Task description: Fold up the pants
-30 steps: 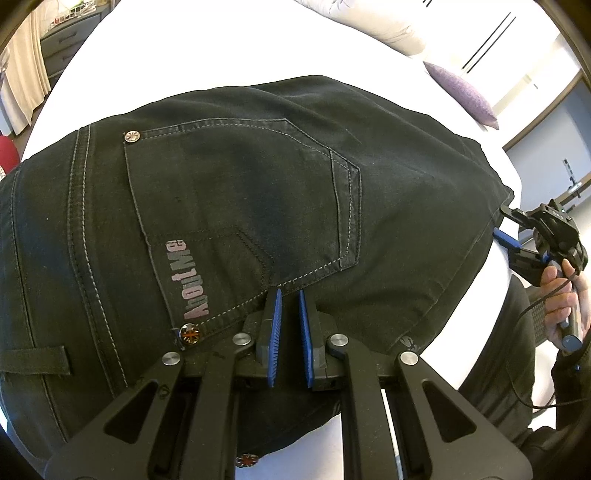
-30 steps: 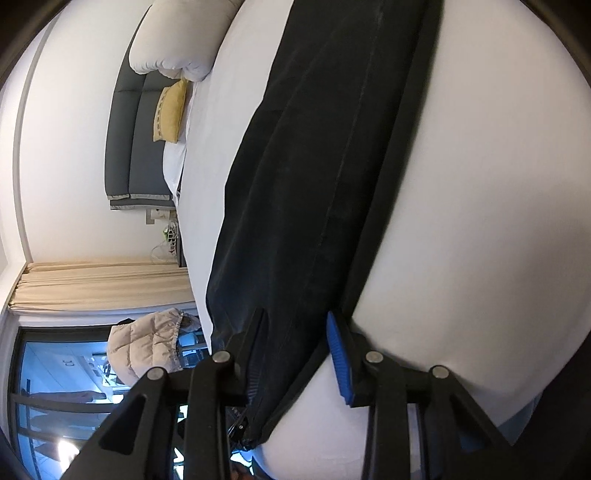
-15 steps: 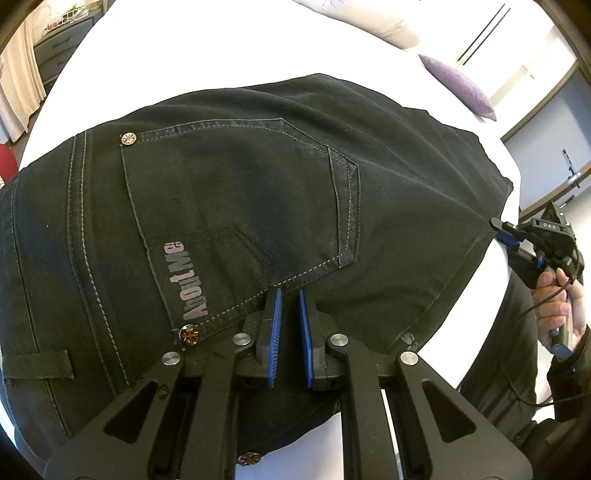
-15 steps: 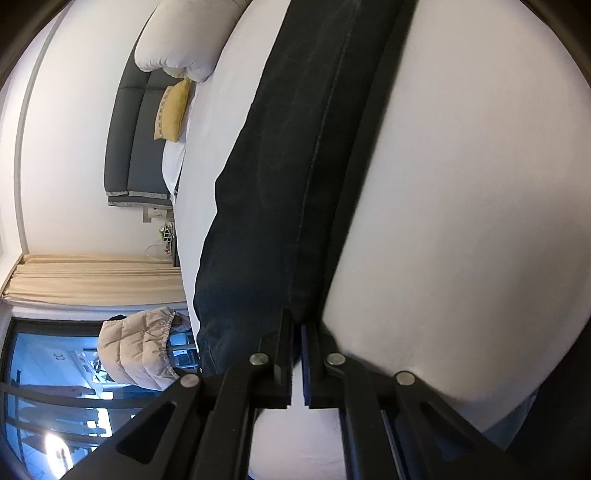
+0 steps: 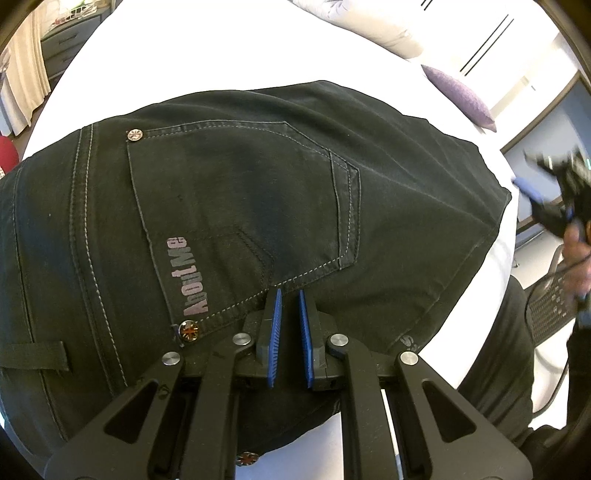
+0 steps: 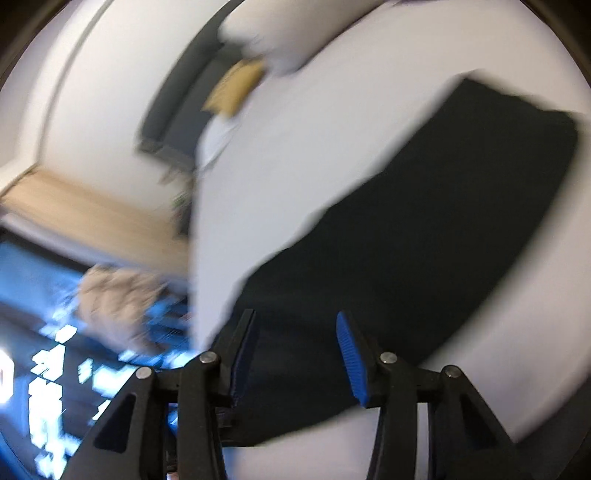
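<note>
Around you lie a white bed, a purple cushion and a white pillow; nothing blocks the pants. Your left view shows the back pocket sharply. Your right view is blurred and shows only a dark folded shape of the pants on the sheet. Your left gripper sits over the waist part, its jaws almost together with a narrow gap, and I cannot tell if cloth is between them. Your right gripper is spread wide, holding nothing, just above the pants' near edge.
</note>
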Action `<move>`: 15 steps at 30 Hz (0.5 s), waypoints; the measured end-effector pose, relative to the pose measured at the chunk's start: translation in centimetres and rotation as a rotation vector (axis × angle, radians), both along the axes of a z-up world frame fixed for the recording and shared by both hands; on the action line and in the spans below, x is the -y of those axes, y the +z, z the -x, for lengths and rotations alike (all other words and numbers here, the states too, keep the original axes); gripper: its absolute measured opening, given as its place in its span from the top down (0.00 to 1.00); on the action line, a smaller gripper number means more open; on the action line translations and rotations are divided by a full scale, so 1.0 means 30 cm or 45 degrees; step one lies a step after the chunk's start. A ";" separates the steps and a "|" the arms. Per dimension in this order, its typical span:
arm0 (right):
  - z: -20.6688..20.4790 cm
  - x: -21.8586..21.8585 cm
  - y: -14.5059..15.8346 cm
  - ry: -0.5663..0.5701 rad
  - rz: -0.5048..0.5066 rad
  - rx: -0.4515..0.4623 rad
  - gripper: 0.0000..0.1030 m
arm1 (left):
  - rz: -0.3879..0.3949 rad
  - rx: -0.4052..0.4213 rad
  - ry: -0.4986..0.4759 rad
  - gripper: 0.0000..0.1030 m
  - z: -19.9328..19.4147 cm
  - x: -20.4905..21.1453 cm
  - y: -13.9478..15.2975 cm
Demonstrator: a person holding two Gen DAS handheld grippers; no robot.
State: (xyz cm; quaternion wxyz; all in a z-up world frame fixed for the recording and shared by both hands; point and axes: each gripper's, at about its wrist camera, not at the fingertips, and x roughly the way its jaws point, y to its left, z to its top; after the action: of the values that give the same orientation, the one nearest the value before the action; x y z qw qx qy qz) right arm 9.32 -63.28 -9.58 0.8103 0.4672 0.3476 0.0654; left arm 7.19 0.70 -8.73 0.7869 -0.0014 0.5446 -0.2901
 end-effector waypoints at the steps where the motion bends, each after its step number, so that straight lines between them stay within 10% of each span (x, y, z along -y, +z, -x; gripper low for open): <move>1: -0.081 -0.052 -0.001 0.092 -0.029 -0.003 0.53 | -0.001 0.003 0.003 0.90 0.006 -0.003 0.000; 6: -0.413 -0.310 -0.080 0.410 -0.137 -0.097 0.53 | -0.020 0.018 0.000 0.90 0.027 -0.004 0.008; 15: -0.746 -0.411 -0.273 0.504 -0.376 -0.292 0.50 | 0.024 0.039 0.006 0.90 0.048 -0.033 0.001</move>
State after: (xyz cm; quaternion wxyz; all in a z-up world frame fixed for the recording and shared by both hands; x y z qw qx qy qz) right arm 31.70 -50.97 -17.76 0.6601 0.5076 0.5084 0.2193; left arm 5.75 1.69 -8.68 0.7958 -0.0056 0.5297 -0.2933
